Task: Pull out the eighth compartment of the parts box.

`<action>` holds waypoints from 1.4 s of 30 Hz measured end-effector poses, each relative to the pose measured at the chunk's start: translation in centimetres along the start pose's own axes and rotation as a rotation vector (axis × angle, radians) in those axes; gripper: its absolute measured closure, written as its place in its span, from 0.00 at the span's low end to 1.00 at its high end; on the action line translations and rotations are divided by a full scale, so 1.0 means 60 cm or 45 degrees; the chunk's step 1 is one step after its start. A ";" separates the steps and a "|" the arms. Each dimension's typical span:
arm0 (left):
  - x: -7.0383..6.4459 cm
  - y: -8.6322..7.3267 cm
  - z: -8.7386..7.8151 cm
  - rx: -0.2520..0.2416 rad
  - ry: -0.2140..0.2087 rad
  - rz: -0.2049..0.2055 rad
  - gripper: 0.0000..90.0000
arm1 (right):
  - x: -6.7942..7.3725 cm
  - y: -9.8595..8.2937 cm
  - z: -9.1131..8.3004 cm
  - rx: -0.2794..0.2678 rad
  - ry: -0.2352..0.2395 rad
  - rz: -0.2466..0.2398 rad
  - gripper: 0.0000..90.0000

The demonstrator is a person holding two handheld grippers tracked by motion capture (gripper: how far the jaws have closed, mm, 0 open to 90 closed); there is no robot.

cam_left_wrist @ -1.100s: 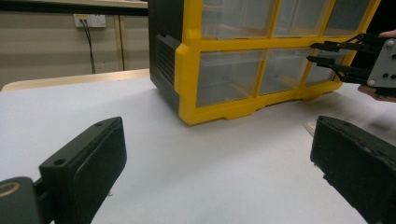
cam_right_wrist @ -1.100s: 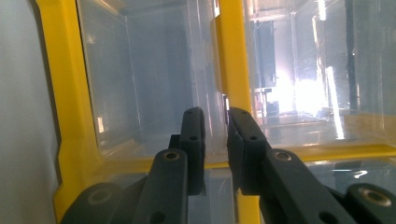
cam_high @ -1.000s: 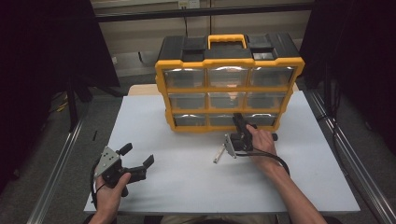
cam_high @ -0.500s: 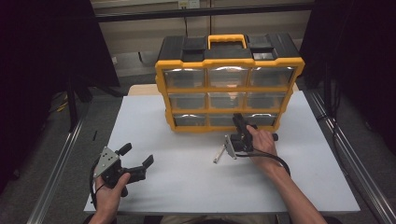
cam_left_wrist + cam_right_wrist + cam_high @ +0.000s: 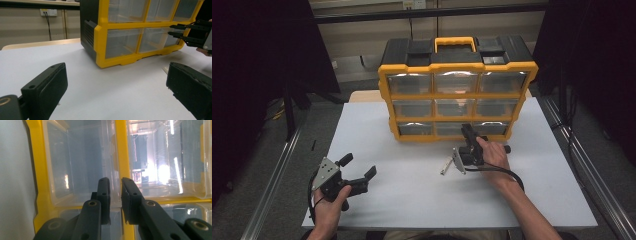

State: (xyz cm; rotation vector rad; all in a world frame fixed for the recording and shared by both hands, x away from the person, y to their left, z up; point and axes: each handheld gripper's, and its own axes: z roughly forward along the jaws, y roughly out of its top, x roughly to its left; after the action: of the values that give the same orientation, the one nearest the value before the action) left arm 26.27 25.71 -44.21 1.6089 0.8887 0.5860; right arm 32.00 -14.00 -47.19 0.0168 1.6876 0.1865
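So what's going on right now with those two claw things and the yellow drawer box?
Right gripper at the drawer cabinet's bottom row, jaws nearly closed on a clear drawer's front edge. Left gripper open, idle near table edge. Small metal piece lies beside the right gripper.

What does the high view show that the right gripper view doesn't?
The high view takes in the whole yellow organizer with its nine clear drawers and top handle, the white table, a small metal piece lying on it, and the open left gripper held near the table's front. The right gripper view gives a close-up: jaws nearly closed against a clear drawer front beside a yellow divider. Both show the right gripper at the organizer's drawers.
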 end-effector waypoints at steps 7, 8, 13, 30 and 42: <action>0.000 0.000 0.000 -0.004 0.000 -0.001 0.04 | 0.001 0.001 -0.007 -0.007 -0.007 -0.007 0.87; 0.000 0.000 0.000 -0.002 -0.001 0.000 0.04 | 0.001 0.001 -0.009 -0.008 -0.025 -0.003 0.87; 0.000 0.000 0.000 -0.002 -0.004 0.001 0.04 | 0.001 0.001 -0.012 -0.010 -0.010 -0.002 0.87; -0.001 0.000 0.002 -0.001 -0.011 -0.003 0.04 | 0.001 0.003 -0.027 -0.016 -0.005 -0.016 0.88; -0.001 0.001 0.003 0.002 -0.008 0.007 0.04 | -0.001 0.004 -0.035 -0.024 0.013 -0.016 0.88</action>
State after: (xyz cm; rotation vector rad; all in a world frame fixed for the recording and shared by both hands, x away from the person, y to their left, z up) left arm 26.39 25.55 -44.22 1.6143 0.8809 0.5835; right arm 29.89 -14.04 -46.89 -0.0090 1.6960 0.1937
